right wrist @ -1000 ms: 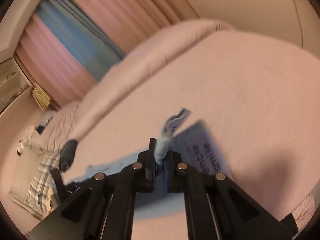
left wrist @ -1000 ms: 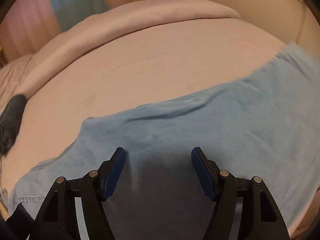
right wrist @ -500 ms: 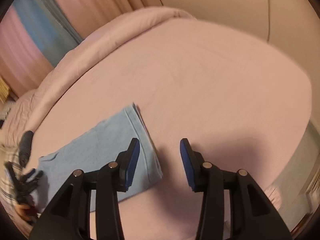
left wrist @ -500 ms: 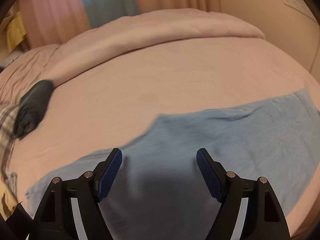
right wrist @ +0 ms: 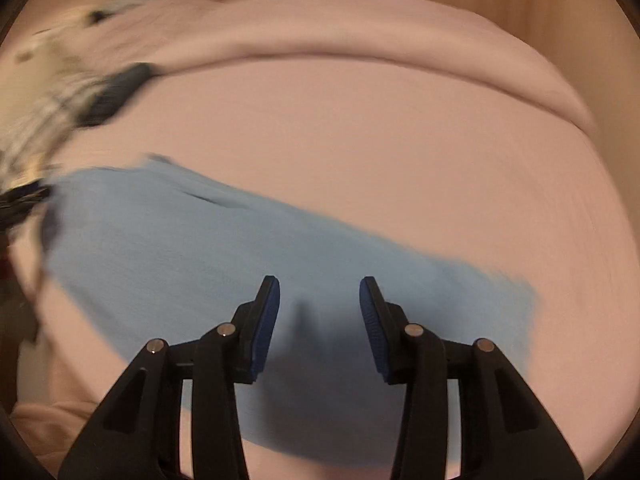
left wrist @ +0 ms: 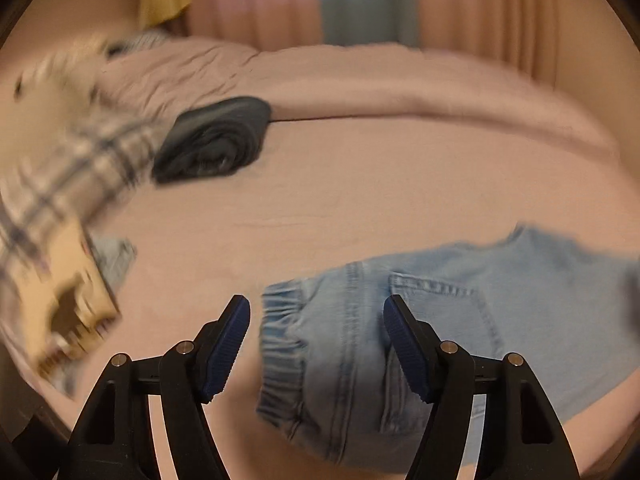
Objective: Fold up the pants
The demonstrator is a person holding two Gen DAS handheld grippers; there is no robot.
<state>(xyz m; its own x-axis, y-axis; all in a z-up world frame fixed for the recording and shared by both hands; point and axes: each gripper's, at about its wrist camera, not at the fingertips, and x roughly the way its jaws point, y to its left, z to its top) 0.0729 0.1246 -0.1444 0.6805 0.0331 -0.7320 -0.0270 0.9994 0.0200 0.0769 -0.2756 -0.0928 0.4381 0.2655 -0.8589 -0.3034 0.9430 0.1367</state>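
Observation:
Light blue denim pants point(left wrist: 500, 288) lie flat on the pink bed sheet point(left wrist: 360, 184). Their elastic waistband and a back pocket show in the left wrist view. My left gripper point(left wrist: 316, 304) hovers over the waistband end; its jaws are closing and the pads do not press the cloth. In the right wrist view the pants point(right wrist: 180, 248) stretch from the left edge to lower right as a smooth folded band. My right gripper point(right wrist: 319, 284) stands open above it, casting a shadow on the cloth, with nothing gripped.
A dark rolled garment point(left wrist: 216, 140) lies near the folded pink blanket point(left wrist: 400, 80) at the back. Blurred plaid cloth point(left wrist: 72, 168) and a tan cardboard-like object point(left wrist: 68, 312) sit at the left. Curtains hang behind the bed.
My right gripper opened, let go of the pants' hem and swung back over the pants. My left gripper slid along the pants from the leg to the waistband.

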